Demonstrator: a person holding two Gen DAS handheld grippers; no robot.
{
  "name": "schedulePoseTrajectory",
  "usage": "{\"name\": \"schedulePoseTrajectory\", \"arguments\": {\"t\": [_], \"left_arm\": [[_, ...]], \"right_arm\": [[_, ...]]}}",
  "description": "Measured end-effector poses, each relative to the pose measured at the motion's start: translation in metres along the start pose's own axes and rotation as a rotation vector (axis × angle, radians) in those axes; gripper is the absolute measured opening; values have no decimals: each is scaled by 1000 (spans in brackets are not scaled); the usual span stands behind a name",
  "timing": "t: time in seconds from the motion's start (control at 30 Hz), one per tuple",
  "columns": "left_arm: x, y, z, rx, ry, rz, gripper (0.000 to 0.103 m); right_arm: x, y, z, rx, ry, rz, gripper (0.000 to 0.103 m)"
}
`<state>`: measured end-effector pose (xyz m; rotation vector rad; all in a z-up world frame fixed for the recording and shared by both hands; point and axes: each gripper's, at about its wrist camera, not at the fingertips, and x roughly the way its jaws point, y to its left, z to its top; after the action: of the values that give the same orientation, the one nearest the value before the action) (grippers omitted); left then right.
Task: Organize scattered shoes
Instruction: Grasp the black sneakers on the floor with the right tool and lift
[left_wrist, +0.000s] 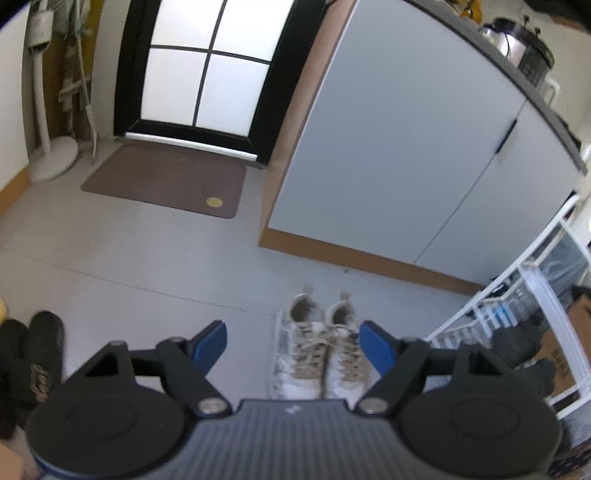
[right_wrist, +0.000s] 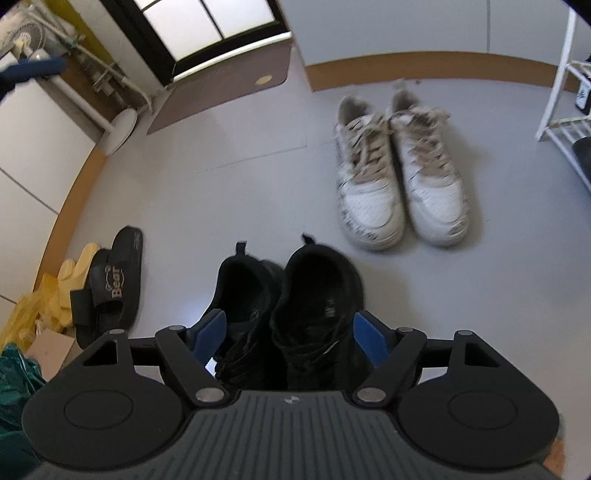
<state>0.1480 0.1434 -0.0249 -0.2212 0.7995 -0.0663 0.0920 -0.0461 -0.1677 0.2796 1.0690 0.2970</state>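
Black mesh sneakers (right_wrist: 291, 310) between right gripper's (right_wrist: 291, 332) fingers

Pale grey floor (right_wrist: 229, 192). At upper right, white sneakers (right_wrist: 402, 166) side by side, touching. At lower centre, black sneakers (right_wrist: 288, 306) paired, heels toward the top. At lower left, black slide (right_wrist: 110, 284) beside yellow gloves (right_wrist: 74, 280). At top, brown doormat (right_wrist: 221, 85) against the door.

Only thing I can actually read is "Bear" in gold letters on the strap of the black slide sandal (right_wrist: 110, 291). Everything else is too blurry.
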Motion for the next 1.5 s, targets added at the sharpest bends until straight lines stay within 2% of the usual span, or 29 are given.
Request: {"name": "schedulePoseTrajectory", "arguments": {"t": [0.1, 0.23, 0.37, 0.47, 0.53, 0.57, 0.63, 1.0, 1.03, 1.17, 1.3, 1.5], "left_arm": [[6, 10, 1, -4, 21, 1, 76], [11, 18, 1, 22, 30, 29, 75], [21, 20, -3, 72, 72, 37, 75], [23, 24, -3, 61, 82, 31, 75], [24, 28, 0, 27, 86, 16, 75], [25, 29, 0, 19, 87, 11, 75], [26, 29, 2, 11, 87, 5, 75], [38, 23, 3, 58, 108, -18, 75], [38, 24, 4, 57, 109, -17, 75], [39, 27, 4, 53, 113, -17, 75], [37, 25, -4, 50, 115, -17, 75], [46, 33, -9, 36, 153, -8, 75]], "right_arm": [[24, 8, -7, -4, 34, -4, 74], [48, 16, -14, -2, 70, -12, 64], [81, 29, -18, -20, 100, -46, 63], [99, 37, -19, -35, 104, -87, 62], [107, 39, -21, -36, 82, -162, 61], [108, 39, -22, -34, 78, -172, 60], [114, 36, -23, 3, 81, -151, 54], [152, 39, -36, 26, 148, -224, 47], [154, 39, -37, 24, 150, -229, 44], [154, 43, -40, -16, 139, -238, 21], [148, 48, -48, -81, 111, -244, 18], [131, 39, -57, -38, 55, -253, 17]]}}
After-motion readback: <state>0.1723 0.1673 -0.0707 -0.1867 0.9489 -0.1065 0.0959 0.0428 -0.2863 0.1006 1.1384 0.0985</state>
